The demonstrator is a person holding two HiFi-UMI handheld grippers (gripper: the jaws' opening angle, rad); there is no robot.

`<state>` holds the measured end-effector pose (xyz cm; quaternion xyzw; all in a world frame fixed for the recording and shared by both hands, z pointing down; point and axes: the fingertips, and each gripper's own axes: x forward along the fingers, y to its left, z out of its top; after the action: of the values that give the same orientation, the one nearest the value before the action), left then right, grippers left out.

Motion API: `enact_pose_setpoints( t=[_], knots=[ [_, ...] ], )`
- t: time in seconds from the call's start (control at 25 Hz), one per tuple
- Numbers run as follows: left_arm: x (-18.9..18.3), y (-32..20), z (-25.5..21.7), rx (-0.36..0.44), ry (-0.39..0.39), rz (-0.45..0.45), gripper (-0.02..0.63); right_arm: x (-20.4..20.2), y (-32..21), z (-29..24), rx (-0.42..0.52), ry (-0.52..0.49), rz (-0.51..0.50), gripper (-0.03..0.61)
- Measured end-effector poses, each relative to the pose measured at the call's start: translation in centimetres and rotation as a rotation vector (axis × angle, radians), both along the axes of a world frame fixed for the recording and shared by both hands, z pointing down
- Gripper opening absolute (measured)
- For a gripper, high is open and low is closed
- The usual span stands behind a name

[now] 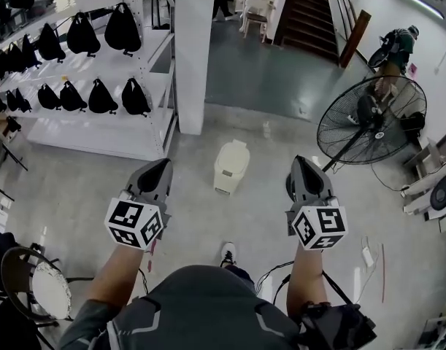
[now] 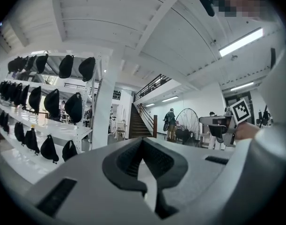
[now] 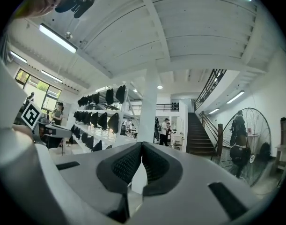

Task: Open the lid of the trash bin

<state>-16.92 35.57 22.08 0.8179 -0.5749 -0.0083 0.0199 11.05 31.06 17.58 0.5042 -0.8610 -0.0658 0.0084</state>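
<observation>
Left hand-held gripper [image 1: 163,165]: you hold its jaws together at the tips, with nothing between them.
Right hand-held gripper [image 1: 301,160]: your jaws are likewise together and empty.
Trash bin [image 1: 231,166]: stands on the floor [image 1: 77,188] between your grippers, lid down.

The trash bin [image 1: 231,166] stands on the floor [image 1: 77,188] ahead of the person, between the left gripper [image 1: 160,166] and the right gripper [image 1: 303,163] and touching neither. Behind the bin rises a pillar [image 1: 193,49], with a shelf rack [image 1: 98,71] to its left. A standing fan [image 1: 370,119] is to the bin's right, beyond the right gripper, a staircase [image 1: 310,13] lies farther back, and a chair [image 1: 33,286] sits at the person's near left.
</observation>
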Motion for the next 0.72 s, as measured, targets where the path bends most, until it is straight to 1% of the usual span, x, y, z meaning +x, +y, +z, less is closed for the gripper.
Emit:
enact_pose_setpoints(
  t=[0.2, 0.36, 0.48, 0.72],
  knots=[
    [2.7, -6.7, -0.2, -0.013, -0.017, -0.009, 0.008, 2.1, -7.1, -0.5, 0.005, -0.008, -0.029, 0.026],
    [5.5, -11.4, -0.5, -0.027, -0.039, -0.013, 0.008, 4.8, -11.9, -0.9, 0.007, -0.026, -0.042, 0.026],
    [7.8, -14.7, -0.7, -0.033, -0.066, -0.007, 0.008, 7.0, -14.8, -0.8, 0.004, -0.038, -0.045, 0.026],
    [12.4, -20.1, -0.4, -0.040, -0.077, 0.001, 0.008, 11.4, -19.3, 0.0, 0.004, -0.056, -0.050, 0.026]
  ],
)
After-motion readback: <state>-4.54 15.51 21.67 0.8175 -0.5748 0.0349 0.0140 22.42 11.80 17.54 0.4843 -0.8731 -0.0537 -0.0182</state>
